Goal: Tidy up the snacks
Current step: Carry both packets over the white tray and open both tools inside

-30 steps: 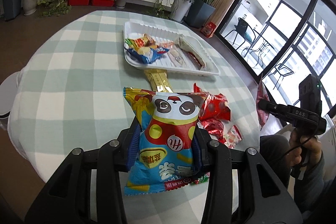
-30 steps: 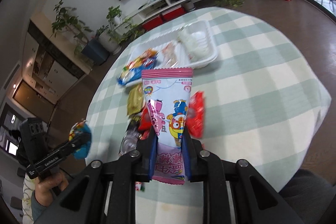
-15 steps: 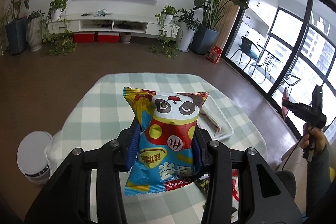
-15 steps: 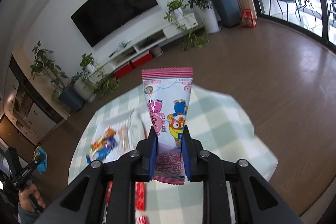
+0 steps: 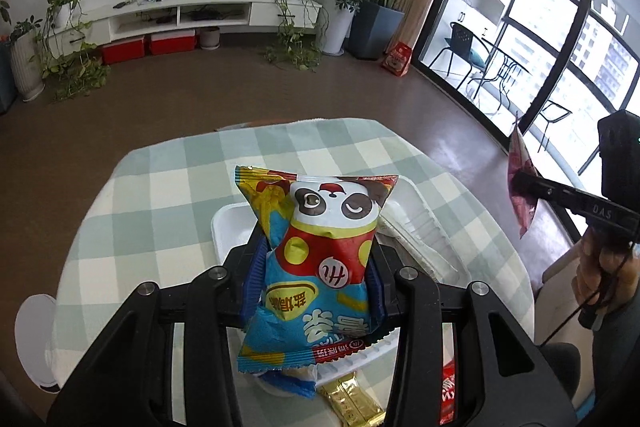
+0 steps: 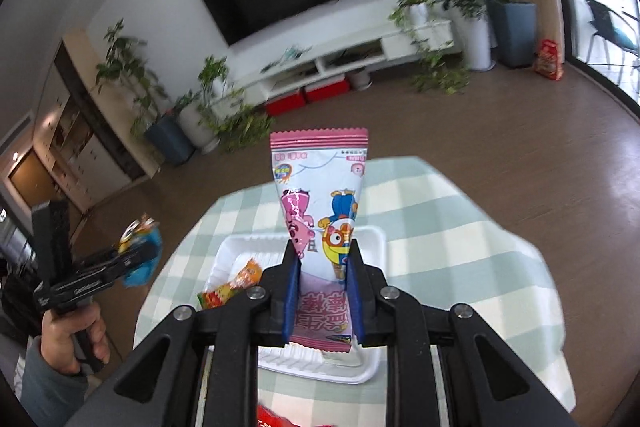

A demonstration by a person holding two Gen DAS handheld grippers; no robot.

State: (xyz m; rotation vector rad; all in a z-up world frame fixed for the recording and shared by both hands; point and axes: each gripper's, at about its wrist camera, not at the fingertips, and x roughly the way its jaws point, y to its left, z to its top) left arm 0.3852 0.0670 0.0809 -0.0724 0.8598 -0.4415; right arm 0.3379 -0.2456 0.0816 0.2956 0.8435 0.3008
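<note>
The left gripper (image 5: 316,279) has its fingers (image 5: 256,279) clamped on the panda snack bag (image 5: 320,259), which stands upright between the blue pads with its sealed bottom edge hanging toward 6 o'clock. In the left wrist view the bag is held above the white tray (image 5: 424,223), which rests on the round desk (image 5: 168,195) under a green-and-white checked cloth. A gold wrapper (image 5: 352,399) lies on the cloth at 6 o'clock just beyond the tray's near rim, and a red packet (image 5: 448,391) sits a little to its right (both partly hidden by the gripper frame).

The right gripper (image 6: 322,287) is closed on the pink cartoon snack bag (image 6: 320,203), pinching it near its lower third so the bag fans out wider toward its crimped top at 12 o'clock. In the right wrist view this bag hangs over the same white tray (image 6: 372,363), where an orange-and-yellow packet (image 6: 236,283) lies at about 9 o'clock from the gripper tips. A red wrapper (image 6: 276,419) peeks out at the bottom edge.

Each camera also catches the other tool: in the left wrist view the right gripper (image 5: 524,183) appears at 3 o'clock with the pink bag seen edge-on, and in the right wrist view the left gripper (image 6: 140,255) appears at 9 o'clock, held in the person's left hand (image 6: 72,331), with the panda bag at its tip.
</note>
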